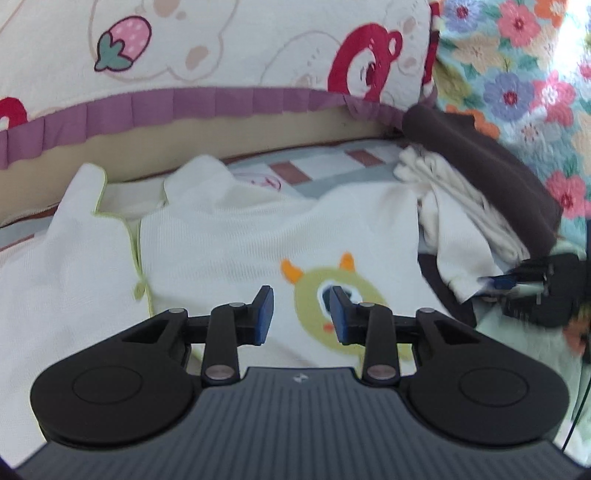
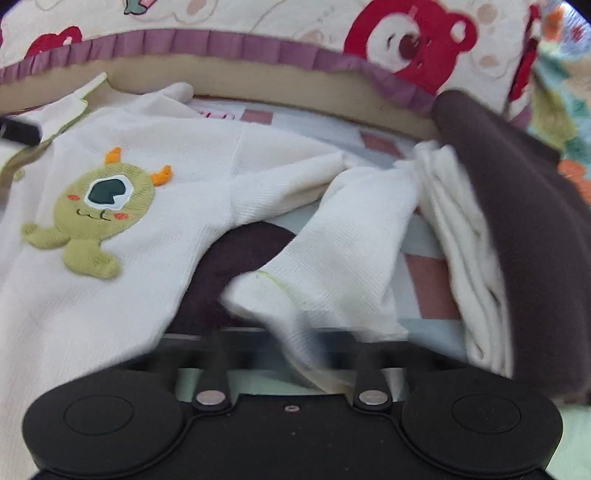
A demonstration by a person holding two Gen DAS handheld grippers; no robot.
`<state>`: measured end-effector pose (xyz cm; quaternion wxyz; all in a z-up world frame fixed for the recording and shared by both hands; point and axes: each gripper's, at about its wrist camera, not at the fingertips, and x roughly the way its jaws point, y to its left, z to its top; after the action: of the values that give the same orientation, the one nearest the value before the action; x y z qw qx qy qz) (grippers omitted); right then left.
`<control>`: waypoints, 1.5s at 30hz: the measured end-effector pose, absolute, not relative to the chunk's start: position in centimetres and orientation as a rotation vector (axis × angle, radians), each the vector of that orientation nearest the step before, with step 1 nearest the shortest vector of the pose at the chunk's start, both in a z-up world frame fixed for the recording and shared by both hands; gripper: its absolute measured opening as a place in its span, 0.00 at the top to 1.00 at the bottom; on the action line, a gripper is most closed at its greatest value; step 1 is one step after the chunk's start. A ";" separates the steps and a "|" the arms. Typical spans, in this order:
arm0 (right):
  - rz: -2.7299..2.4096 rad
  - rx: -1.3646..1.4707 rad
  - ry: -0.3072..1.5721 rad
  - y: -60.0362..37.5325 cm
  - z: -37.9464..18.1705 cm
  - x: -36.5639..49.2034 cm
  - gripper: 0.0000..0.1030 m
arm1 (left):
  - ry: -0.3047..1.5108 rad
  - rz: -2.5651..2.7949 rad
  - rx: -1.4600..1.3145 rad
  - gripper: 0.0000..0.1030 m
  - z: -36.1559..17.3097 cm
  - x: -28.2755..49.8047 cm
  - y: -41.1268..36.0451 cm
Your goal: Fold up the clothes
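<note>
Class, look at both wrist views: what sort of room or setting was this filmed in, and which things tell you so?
Most likely a bedroom, on a bed. A bear-and-strawberry print pillow with a purple frill lies at the back, a floral quilt beside it, and a white baby garment with a green monster patch is spread on patchwork bedding.

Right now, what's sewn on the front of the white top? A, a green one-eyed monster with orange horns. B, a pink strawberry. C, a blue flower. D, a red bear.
A: the white top carries a green one-eyed monster with orange horns; the bear and strawberry prints sit on the pillow behind it.
</note>
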<state>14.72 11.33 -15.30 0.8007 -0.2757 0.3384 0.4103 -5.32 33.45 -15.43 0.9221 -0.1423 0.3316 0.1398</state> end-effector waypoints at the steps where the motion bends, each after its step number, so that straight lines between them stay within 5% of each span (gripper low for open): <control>1: 0.865 -0.562 0.689 11.0 -13.6 15.4 0.94 | 0.686 0.292 -0.273 0.68 -15.4 -5.4 33.4; 11: 0.563 -0.347 0.441 3.7 6.1 29.8 0.94 | 0.698 0.301 -0.224 0.62 -14.4 -3.7 33.5; 19: 0.266 -0.476 0.511 2.9 4.6 40.3 0.94 | 0.815 0.315 -0.297 0.60 -16.9 -4.7 34.3; 21: 0.060 -0.570 0.472 3.4 2.0 40.1 0.81 | 0.823 0.335 -0.319 0.60 -17.0 -5.5 35.0; 22: 0.028 -0.544 0.486 3.3 0.9 39.2 0.67 | 0.811 0.353 -0.340 0.58 -16.8 -6.0 35.6; 25: 0.248 -0.241 0.616 1.8 -1.6 34.3 0.58 | 0.776 0.407 -0.401 0.50 -16.1 -7.5 37.4; 33: 0.819 -0.152 0.875 2.7 -10.1 16.2 0.57 | 0.734 0.454 -0.384 0.47 -13.6 -9.3 38.5; 40: 1.089 -0.296 0.883 5.6 -10.1 5.9 0.54 | 0.741 0.486 -0.290 0.37 -10.3 -11.3 37.7; 45: 1.204 -0.319 0.923 7.3 -8.1 1.4 0.52 | 0.758 0.463 -0.306 0.42 -8.8 -14.9 37.1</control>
<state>1.40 7.30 -8.13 0.7143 -0.1438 0.4169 0.5434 -14.89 37.14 -8.81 0.8918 -0.1474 0.3650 0.2231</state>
